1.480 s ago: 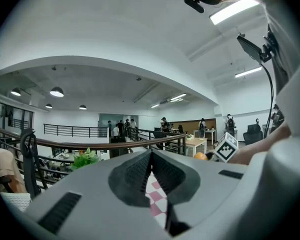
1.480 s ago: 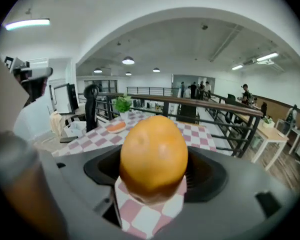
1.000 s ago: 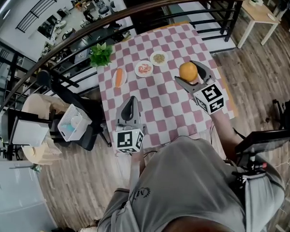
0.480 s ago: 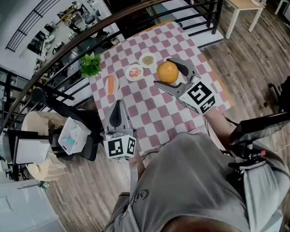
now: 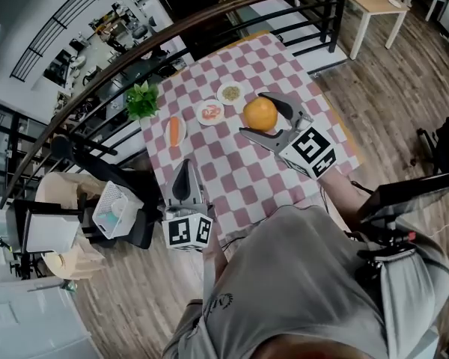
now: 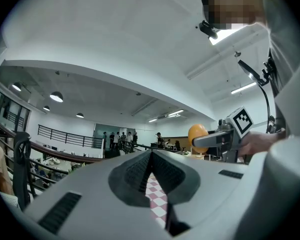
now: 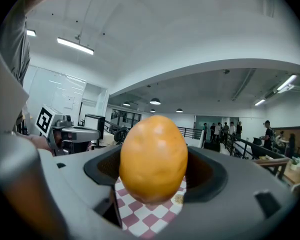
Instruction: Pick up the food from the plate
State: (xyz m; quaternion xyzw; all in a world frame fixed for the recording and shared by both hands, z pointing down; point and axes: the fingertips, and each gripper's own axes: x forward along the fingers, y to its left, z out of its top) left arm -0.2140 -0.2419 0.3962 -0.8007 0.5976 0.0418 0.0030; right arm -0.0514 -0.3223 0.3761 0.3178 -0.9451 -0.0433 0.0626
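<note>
An orange (image 5: 260,114) is held above the pink-and-white checked table (image 5: 239,174) with my right gripper (image 5: 259,115) shut on it. In the right gripper view the orange (image 7: 154,159) fills the gap between the jaws of the right gripper (image 7: 154,170), well clear of the cloth. My left gripper (image 5: 184,167) hovers at the table's near left edge, shut with nothing in it. In the left gripper view the left gripper (image 6: 151,156) has its pads together, and the orange (image 6: 197,134) shows to the right.
Three small plates stand in a row at the far side: one with a carrot (image 5: 174,131), one with reddish food (image 5: 209,112), one with grains (image 5: 230,93). A green plant (image 5: 141,99) sits at the far left corner. A dark railing (image 5: 209,21) curves behind the table.
My right gripper has carried the orange a little to the left, nearer the row of plates. The left gripper has stayed shut at the near edge.
</note>
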